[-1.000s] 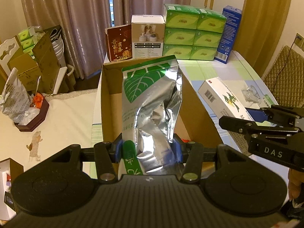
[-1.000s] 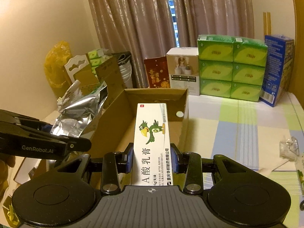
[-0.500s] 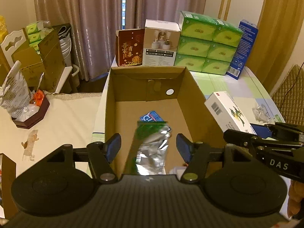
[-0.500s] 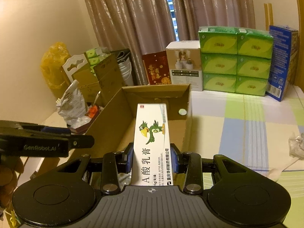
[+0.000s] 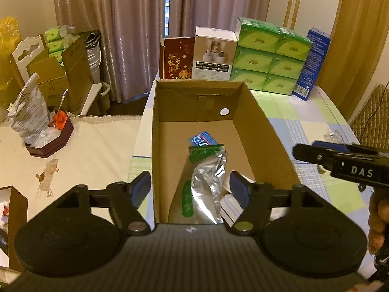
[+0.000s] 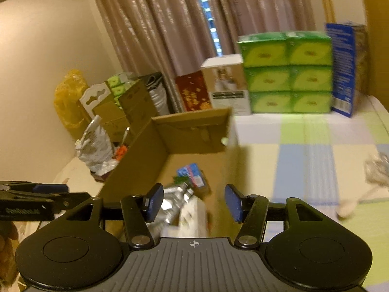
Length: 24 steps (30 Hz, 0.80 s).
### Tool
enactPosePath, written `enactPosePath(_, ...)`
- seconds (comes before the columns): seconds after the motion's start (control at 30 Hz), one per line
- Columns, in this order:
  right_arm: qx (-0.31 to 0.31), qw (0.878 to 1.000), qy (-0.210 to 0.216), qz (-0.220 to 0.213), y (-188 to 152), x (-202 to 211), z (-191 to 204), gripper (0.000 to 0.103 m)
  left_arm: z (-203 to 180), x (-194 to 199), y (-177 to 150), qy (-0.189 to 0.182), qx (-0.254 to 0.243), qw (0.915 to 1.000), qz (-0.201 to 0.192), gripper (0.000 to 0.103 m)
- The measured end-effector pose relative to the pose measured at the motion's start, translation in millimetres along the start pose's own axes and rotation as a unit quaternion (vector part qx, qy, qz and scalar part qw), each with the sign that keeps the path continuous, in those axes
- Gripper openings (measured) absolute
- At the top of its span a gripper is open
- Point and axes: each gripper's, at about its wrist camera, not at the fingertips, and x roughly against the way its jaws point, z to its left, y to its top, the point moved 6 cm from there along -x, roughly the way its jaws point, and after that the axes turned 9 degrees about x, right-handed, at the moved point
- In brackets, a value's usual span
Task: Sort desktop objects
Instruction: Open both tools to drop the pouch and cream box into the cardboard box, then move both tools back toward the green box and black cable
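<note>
Both my grippers hang over the open cardboard box (image 5: pixel 262 131) on the worktop (image 5: pixel 304 112), each tilted down into it.

Left gripper (image 5: pixel 190 189): fingers (image 5: pixel 141 186) apart and opening. The silver foil pouch (image 5: pixel 206 185) with green print shows between them but lies loose on the box floor, untouched by the pads. Beyond its top edge, a small blue packet (image 5: pixel 204 141) lies flat on the floor. A white carton (image 5: pixel 228 206) sits low beside the pouch, near the box's right wall, mostly hidden behind my right-hand finger.

Right gripper (image 6: pixel 192 203): fingers (image 6: pixel 153 202) apart and opening, nothing clamped. This view is blurred. Below the gap I see the white carton (image 6: pixel 192 219) down in the box, beside the foil pouch (image 6: pixel 172 202); the blue packet (image 6: pixel 190 174) lies further in. I cannot tell how the carton rests.

From the left view, the right gripper (image 5: pixel 340 163) juts in at the right edge, outside the box wall, with a hand (image 5: pixel 379 221) behind it.

Far end of the worktop: 6 green tissue packs (image 5: pixel 269 56) stacked 2 wide and 3 high, a blue box (image 5: pixel 313 63) to their right, a white box (image 5: pixel 214 53) and a dark red box (image 5: pixel 176 59) to their left. A crumpled clear wrapper (image 6: pixel 378 168) lies on the checked cloth (image 6: pixel 306 160), well apart from the box.
</note>
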Motion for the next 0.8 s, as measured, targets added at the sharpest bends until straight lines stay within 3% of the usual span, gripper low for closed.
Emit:
enactPosePath(0.57,-0.044,0.996,-0.075,0.000,-71,119,-66,0.079,-62,56,-54,-0.023,0.003,0.9997,-0.012,0.081)
enactPosePath(0.8,-0.054,0.993,-0.104,-0.006,-86,157,-91,0.089,-91,73,-69,-0.026,-0.001,0.9994,-0.022,0.093)
